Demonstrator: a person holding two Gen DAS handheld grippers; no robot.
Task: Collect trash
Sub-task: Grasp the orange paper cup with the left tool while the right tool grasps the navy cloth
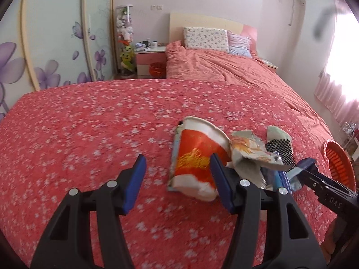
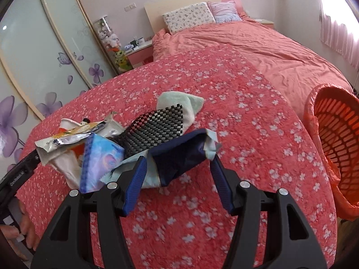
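A pile of trash lies on the red flowered bedspread [image 1: 89,123]. It holds a crushed orange-and-white paper cup [image 1: 197,157], a silvery snack wrapper [image 1: 244,150], a blue packet [image 2: 98,159], a black checkered mat [image 2: 157,125] and a mint-green cloth [image 2: 179,100]. My left gripper [image 1: 177,182] is open, and the cup lies just beyond its right finger. My right gripper [image 2: 177,177] is open, with a navy wrapper [image 2: 179,154] at its fingertips and no visible squeeze on it. The right gripper [image 1: 314,172] also shows at the pile's right side.
An orange mesh basket [image 2: 336,148] lined with an orange bag stands off the bed's right edge, also seen as the basket [image 1: 338,161]. Pillows [image 1: 205,38] and a nightstand [image 1: 150,56] are at the far end. Wardrobe doors [image 1: 56,44] run along the left.
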